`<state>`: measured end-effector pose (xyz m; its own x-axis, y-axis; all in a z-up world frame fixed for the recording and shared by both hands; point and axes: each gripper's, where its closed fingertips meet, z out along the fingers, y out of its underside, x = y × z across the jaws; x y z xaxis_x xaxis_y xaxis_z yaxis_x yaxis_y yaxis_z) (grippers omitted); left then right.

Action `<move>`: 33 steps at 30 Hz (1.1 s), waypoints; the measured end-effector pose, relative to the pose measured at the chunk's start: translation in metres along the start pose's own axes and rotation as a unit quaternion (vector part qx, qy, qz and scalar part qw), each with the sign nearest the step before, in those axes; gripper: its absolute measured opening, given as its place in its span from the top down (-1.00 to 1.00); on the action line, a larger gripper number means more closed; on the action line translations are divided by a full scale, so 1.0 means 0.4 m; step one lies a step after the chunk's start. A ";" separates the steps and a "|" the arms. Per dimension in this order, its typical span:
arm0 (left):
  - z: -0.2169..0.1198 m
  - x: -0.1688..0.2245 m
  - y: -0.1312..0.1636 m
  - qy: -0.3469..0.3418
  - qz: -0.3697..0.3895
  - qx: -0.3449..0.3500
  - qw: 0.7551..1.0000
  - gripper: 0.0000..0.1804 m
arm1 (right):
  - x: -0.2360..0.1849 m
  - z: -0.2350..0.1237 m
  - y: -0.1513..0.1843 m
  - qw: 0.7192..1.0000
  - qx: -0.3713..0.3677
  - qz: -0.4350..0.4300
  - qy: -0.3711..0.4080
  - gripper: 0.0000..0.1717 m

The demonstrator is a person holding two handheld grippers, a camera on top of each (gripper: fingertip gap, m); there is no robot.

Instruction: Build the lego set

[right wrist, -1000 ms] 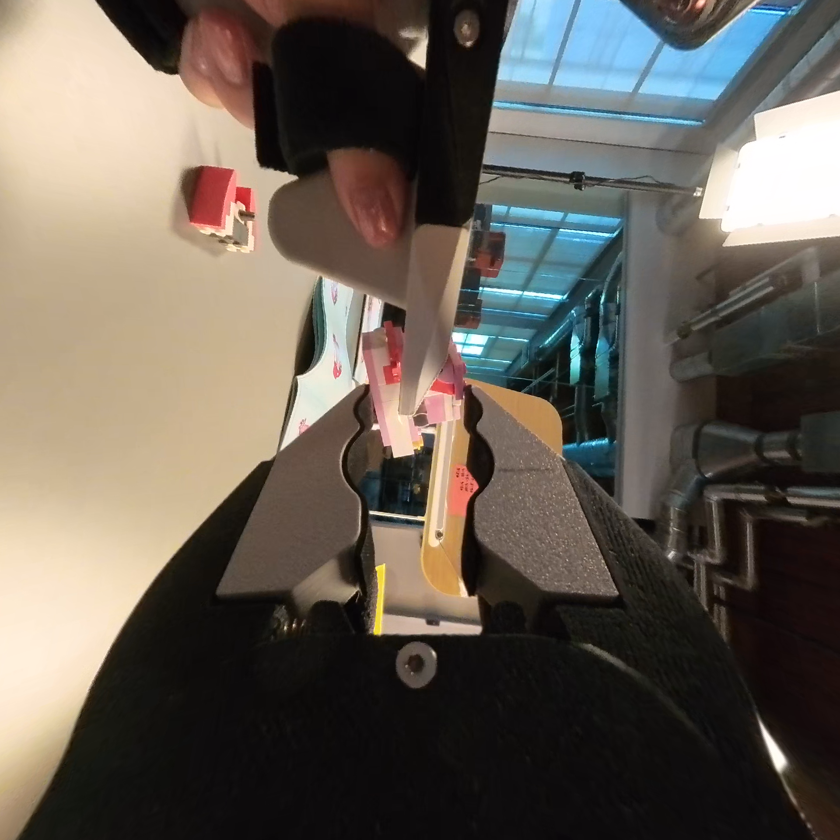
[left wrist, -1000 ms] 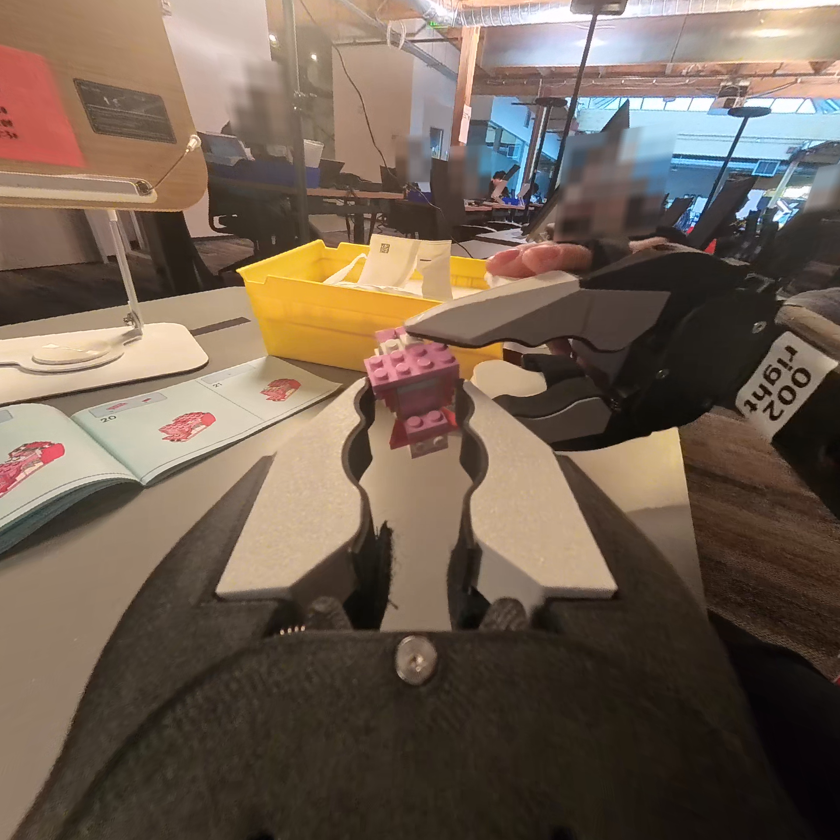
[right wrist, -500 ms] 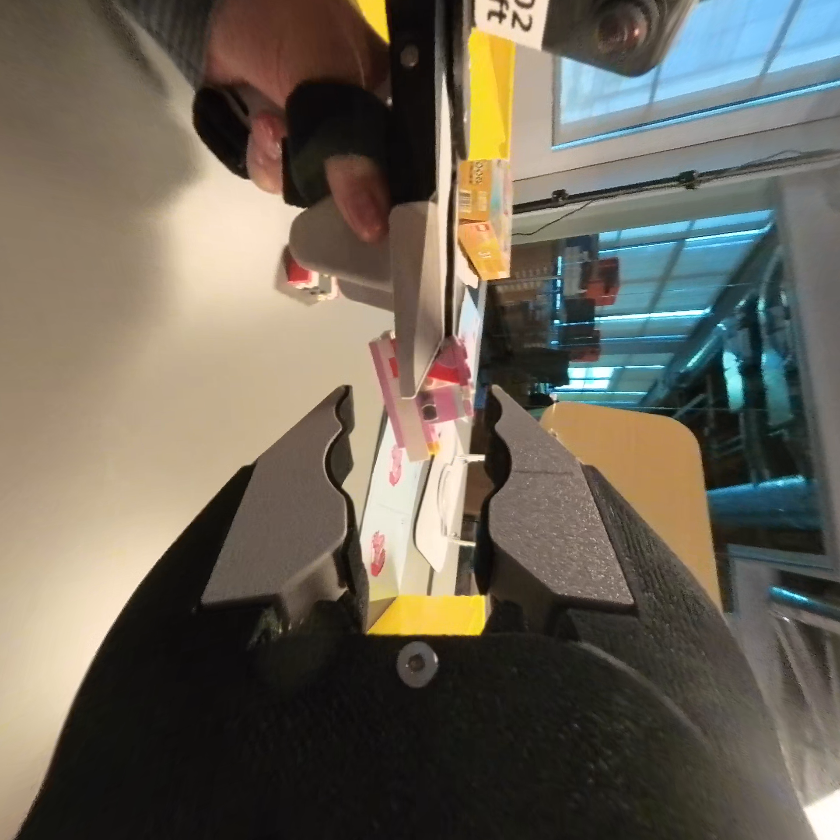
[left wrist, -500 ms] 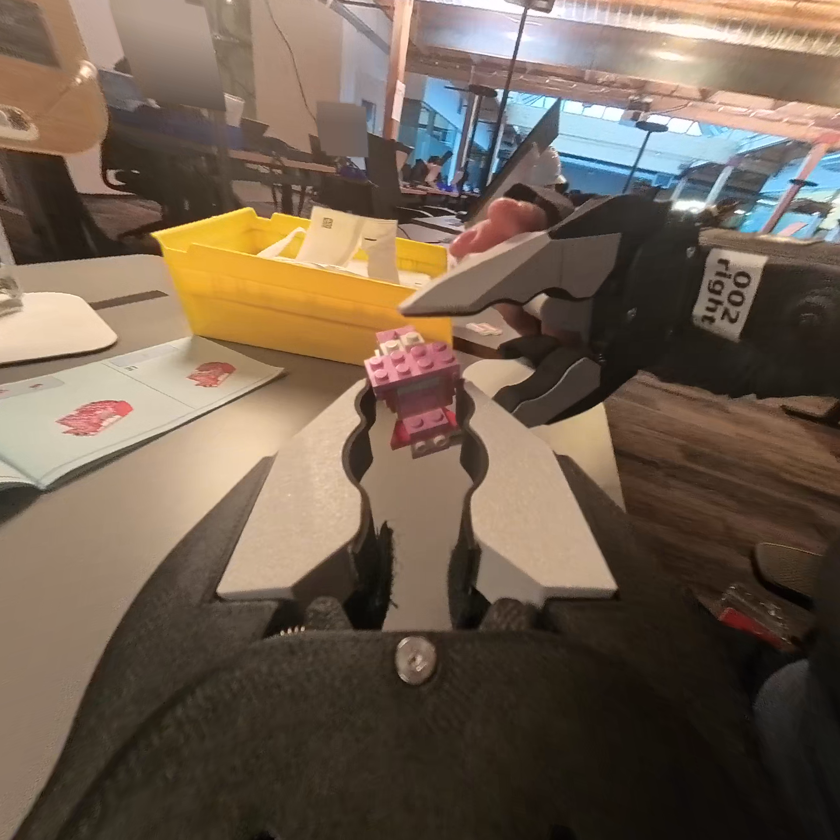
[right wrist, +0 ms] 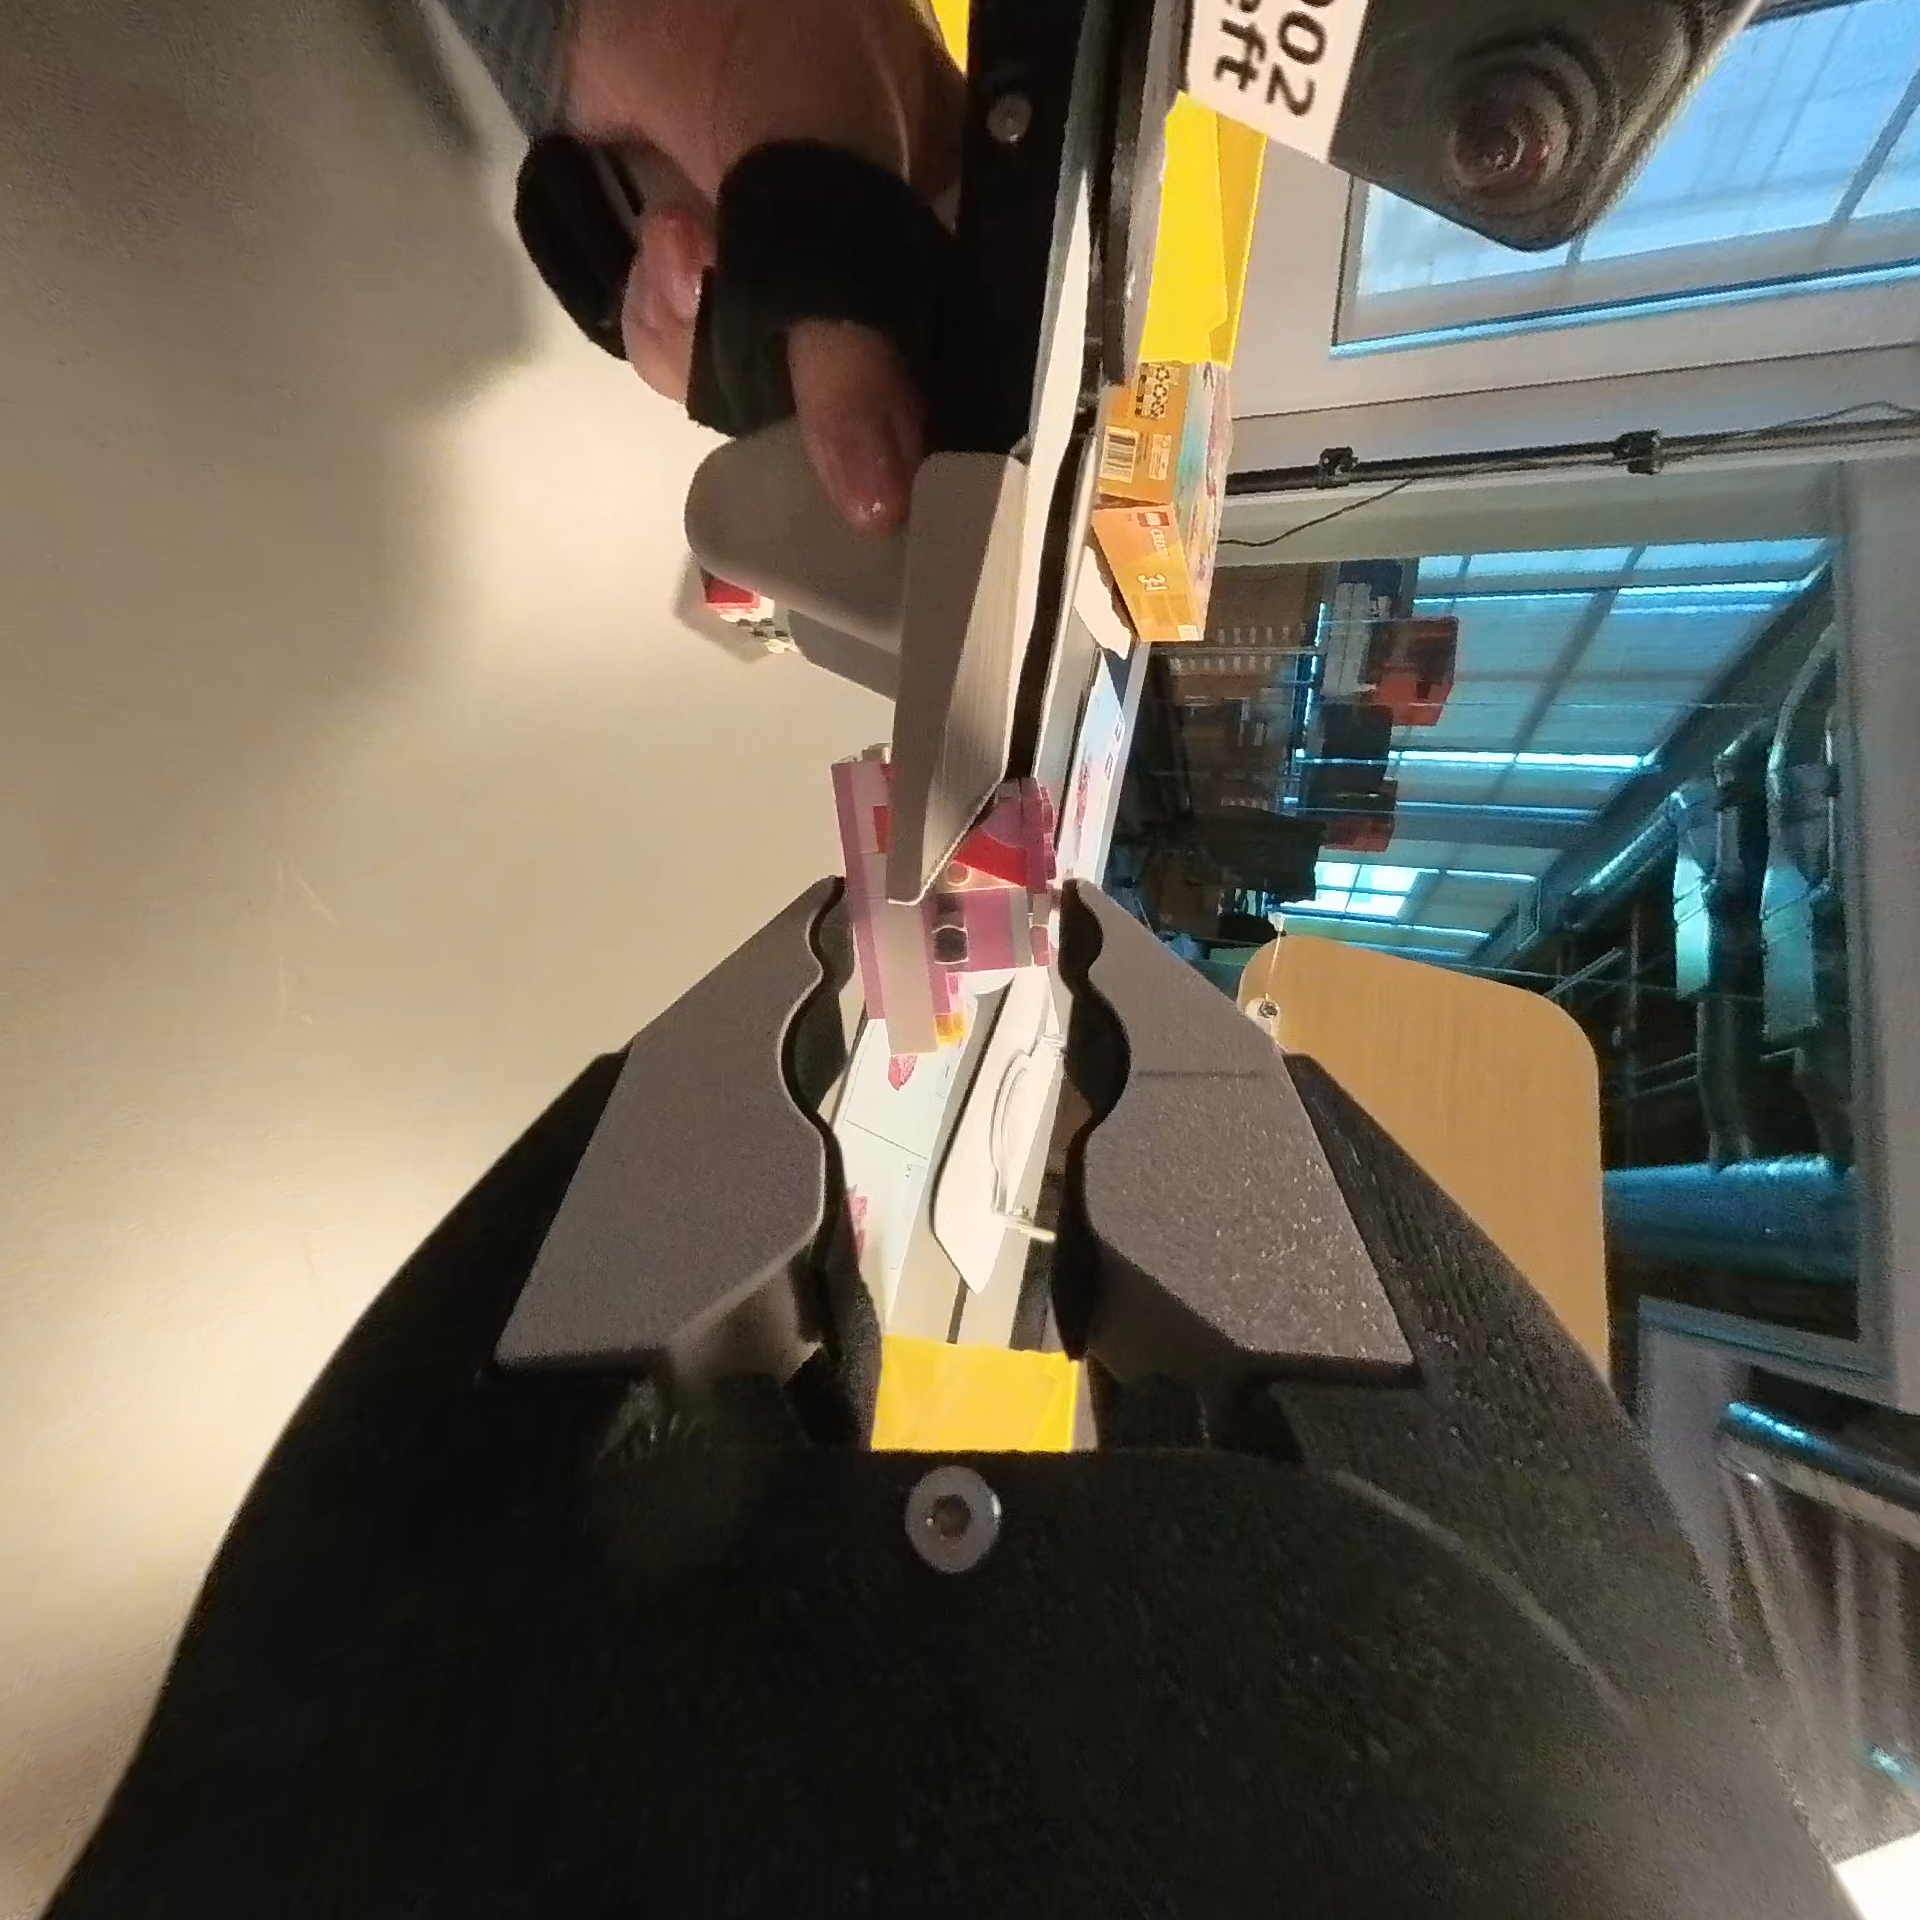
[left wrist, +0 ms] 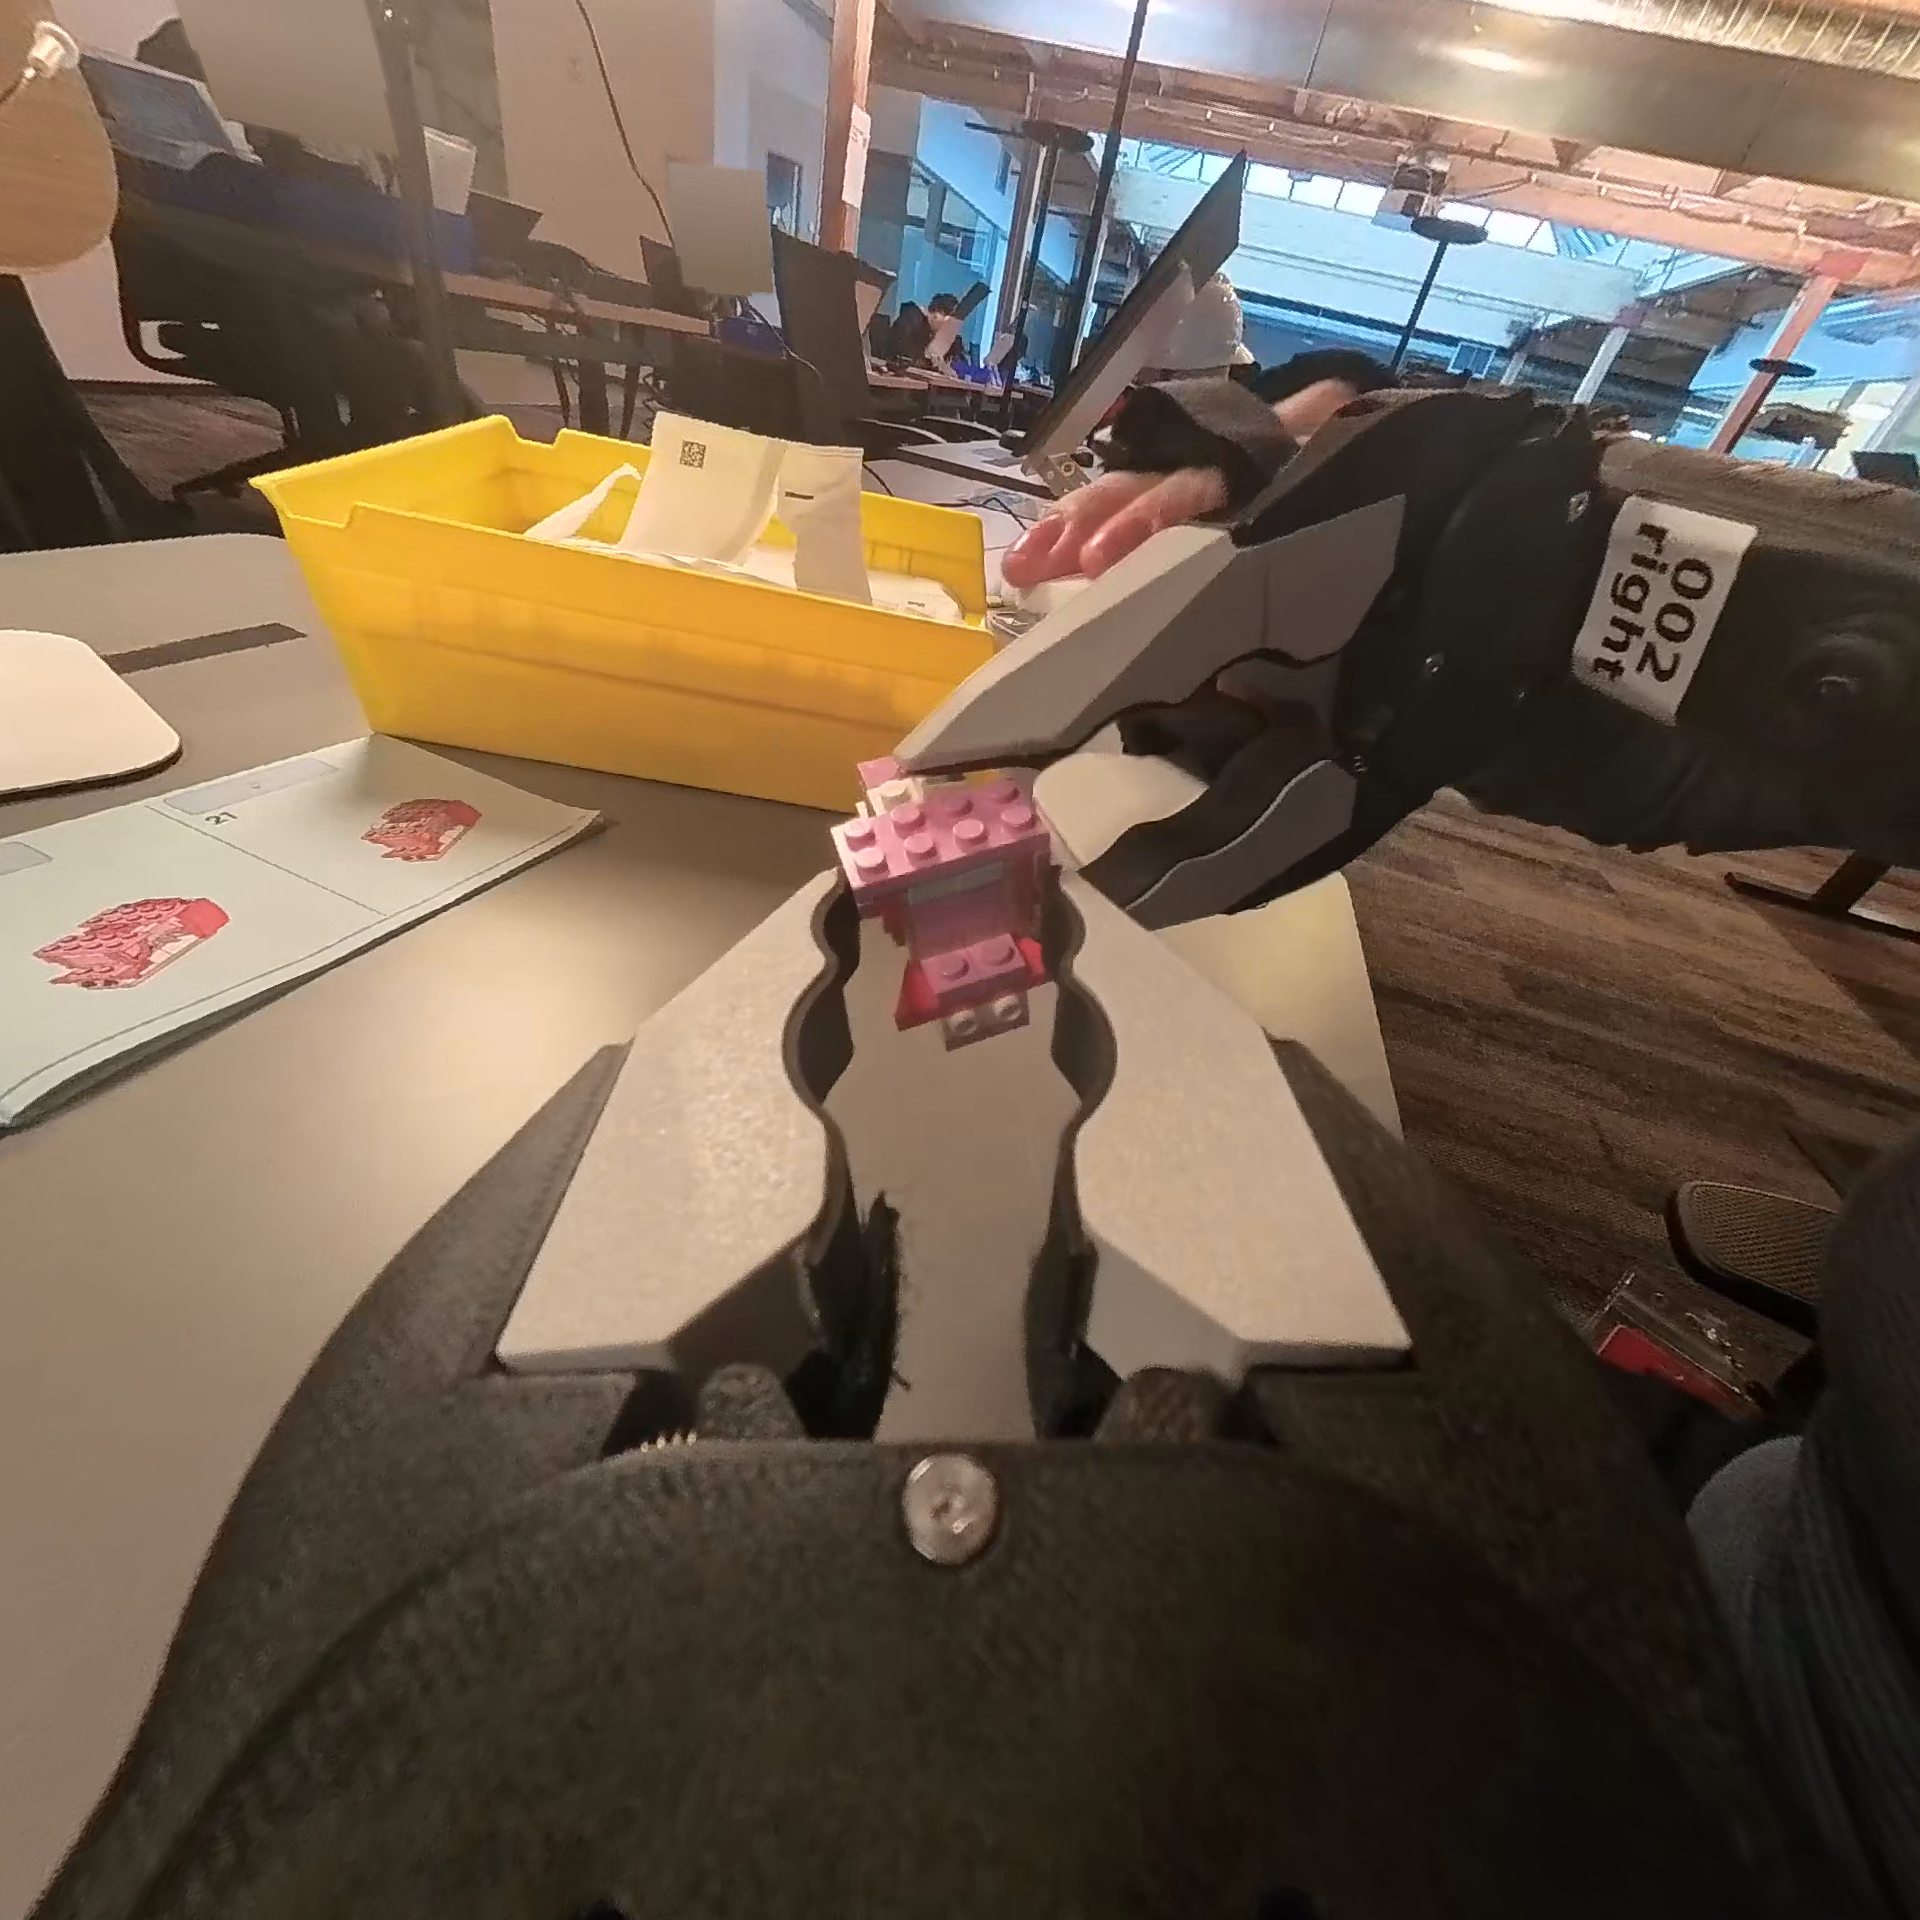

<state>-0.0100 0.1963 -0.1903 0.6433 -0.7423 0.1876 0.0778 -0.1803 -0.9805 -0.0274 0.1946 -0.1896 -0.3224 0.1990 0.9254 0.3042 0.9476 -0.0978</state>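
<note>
A small pink brick model (left wrist: 935, 842) with red and grey bits is held above the grey table (left wrist: 312, 1143). My left gripper (left wrist: 951, 904) is shut on it, with both pads against its sides. My right gripper (left wrist: 992, 821) comes in from the right, turned on its side, with one finger on top of the model and the other below it. In the right wrist view my right gripper (right wrist: 951, 904) has both fingertips against the model (right wrist: 987, 925). One finger (right wrist: 956, 727) of the left gripper crosses in front of the model there.
A yellow bin (left wrist: 623, 665) with white bags stands behind the model. An open instruction booklet (left wrist: 260, 894) and a white lamp base (left wrist: 62, 717) lie at the left. A small red and white brick piece (right wrist: 738, 613) sits on the table. The table edge and wooden floor (left wrist: 1610, 987) are at the right. Left and right tips are no more than a few centimetres apart.
My right gripper opened wide around the model half a second ago and has come together on it again. My left gripper kept its hold and swung a little to the right.
</note>
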 end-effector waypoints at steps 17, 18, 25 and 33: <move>0.011 -0.001 0.025 -0.015 0.021 -0.032 0.999 0.63 | -0.019 -0.004 0.012 0.991 -0.037 -0.123 -0.036 0.57; 0.011 -0.002 0.027 -0.016 0.021 -0.033 0.999 0.63 | -0.020 -0.003 0.014 0.992 -0.038 -0.119 -0.034 0.57; 0.015 -0.033 0.054 -0.050 0.035 -0.070 0.996 0.62 | -0.056 0.009 0.029 0.999 -0.025 0.026 -0.034 0.22; 0.021 -0.061 0.169 -0.073 0.030 -0.205 0.976 0.62 | -0.079 -0.006 0.074 0.934 0.076 0.349 -0.033 0.14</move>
<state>-0.0141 0.2076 -0.2617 0.7411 -0.6653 0.0902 -0.2556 -0.4038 -0.8784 -0.0059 0.2157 -0.2209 -0.1501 0.7909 0.5932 0.3328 0.6054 -0.7230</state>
